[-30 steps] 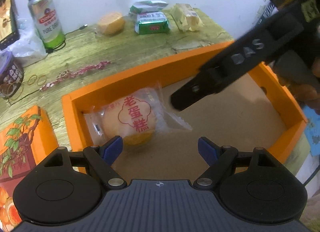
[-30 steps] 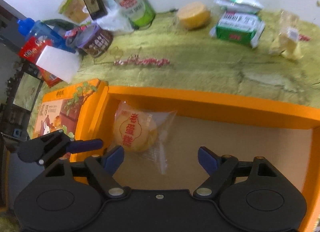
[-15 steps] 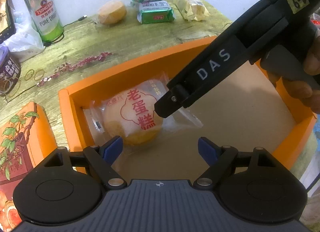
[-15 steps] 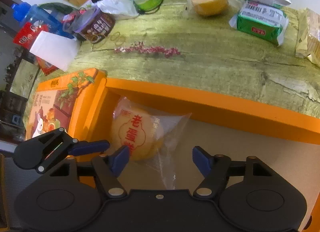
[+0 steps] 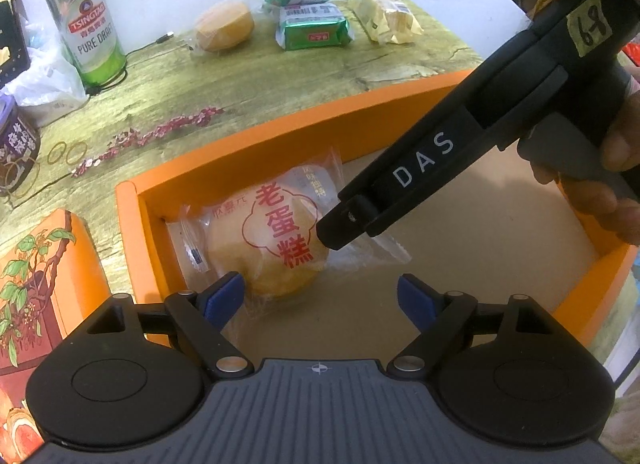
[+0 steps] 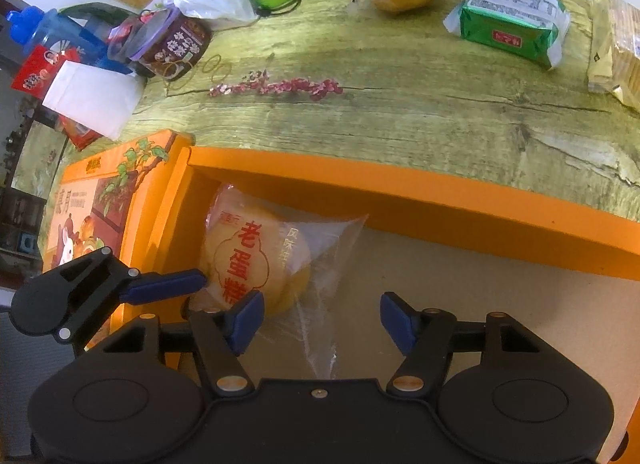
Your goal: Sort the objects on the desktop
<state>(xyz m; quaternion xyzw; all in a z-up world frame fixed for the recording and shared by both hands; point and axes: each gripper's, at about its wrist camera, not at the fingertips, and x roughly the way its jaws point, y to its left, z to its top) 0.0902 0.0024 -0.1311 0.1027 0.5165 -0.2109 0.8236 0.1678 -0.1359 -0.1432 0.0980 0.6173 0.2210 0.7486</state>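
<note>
The right gripper (image 6: 322,318) reaches down into the orange box (image 6: 400,200), its jaws having just narrowed yet still spread, the clear tail of the wrapped egg cake (image 6: 256,260) lying between them with no pad visibly pressing on it. The left gripper (image 5: 320,296) hangs over the same box with jaws spread and nothing between them, its left finger (image 6: 168,286) just beside the cake. The box holds only that cake, tucked into the far left corner against the walls; the round cake sits toward the corner and the wrapper's long axis runs from there out across the brown floor. Beside the box's left wall lies its printed lid (image 5: 36,264). Beyond the far wall, on the wooden table (image 6: 400,112), stand a green beer can (image 5: 90,24), another wrapped cake (image 5: 224,26), a green packet (image 5: 314,28) and a yellow packet (image 5: 386,16).
</note>
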